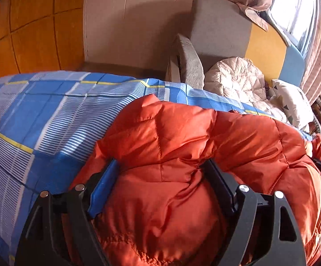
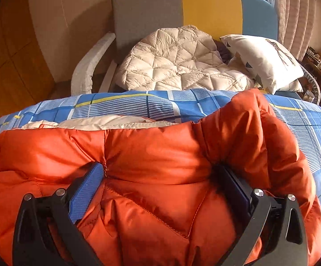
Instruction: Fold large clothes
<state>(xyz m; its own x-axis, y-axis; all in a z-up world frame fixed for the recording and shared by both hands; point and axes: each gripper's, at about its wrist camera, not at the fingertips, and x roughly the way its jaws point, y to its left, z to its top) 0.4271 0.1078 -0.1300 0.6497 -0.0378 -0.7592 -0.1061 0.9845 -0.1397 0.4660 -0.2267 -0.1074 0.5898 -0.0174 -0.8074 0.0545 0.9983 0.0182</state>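
Folds of the orange puffer jacket point(image 1: 182, 137), lying on the blue checked bedsheet point(image 1: 38, 110), bulge between the spread fingers of both left gripper point(image 1: 160, 173) and right gripper point(image 2: 160, 173), filling each gap.

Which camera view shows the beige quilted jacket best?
The right wrist view: the beige quilted jacket lies spread and almost whole on the armchair. The left wrist view shows it small, at the side.
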